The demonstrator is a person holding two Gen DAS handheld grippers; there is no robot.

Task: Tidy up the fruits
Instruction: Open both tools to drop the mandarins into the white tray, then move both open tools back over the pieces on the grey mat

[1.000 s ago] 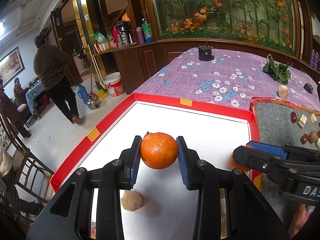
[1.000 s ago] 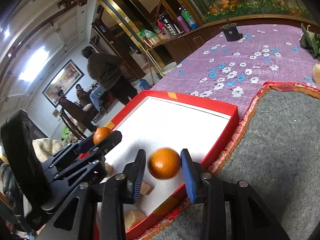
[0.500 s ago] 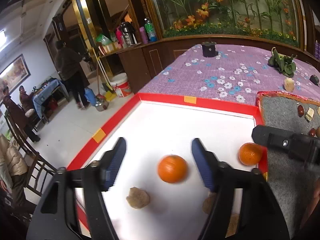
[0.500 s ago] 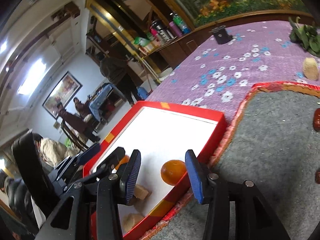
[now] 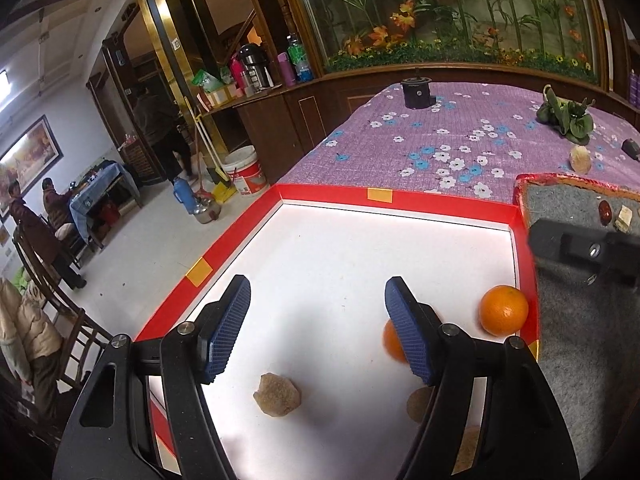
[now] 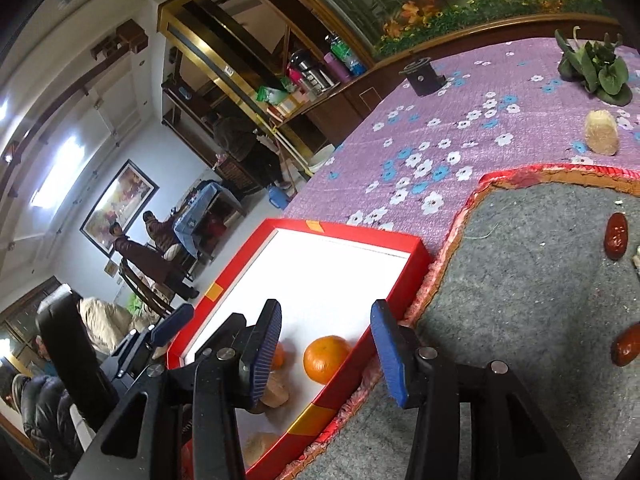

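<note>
Left wrist view: left gripper [image 5: 318, 328] hovering over shallow red-rimmed box with white floor [image 5: 400, 202], blue-padded jaws spread wide and holding nothing. One round orange tangerine [image 5: 503, 311] resting on the white floor near the box's right wall, well to the right of the jaws. Second orange tangerine [image 5: 391, 340] lying just behind the right-hand finger, mostly hidden by its blue pad, outside the gap between the jaws. Rough tan lump [image 5: 277, 394] on the floor below the gap, nearer the camera; another tan lump [image 5: 419, 404] partly hidden under the right-hand finger. Black tip of the other gripper showing at right over grey felt mat with red-orange trim [image 5: 580, 360].

Right wrist view: right gripper [image 6: 326, 348] likewise wide open and empty, held above the box's near right wall [image 6: 352, 376]. Round tangerine [image 6: 326, 359] seen between the two blue pads but lower, down on the box floor, touching neither. Second tangerine [image 6: 279, 355] peeking out beside the left-hand pad. Dark red dates [image 6: 616, 236] lying on the grey mat to the right. Purple flowered tablecloth [image 6: 440, 136] beyond, with green leafy vegetable [image 6: 596, 70] and pale tan lump [image 6: 601, 133] on it.
</note>
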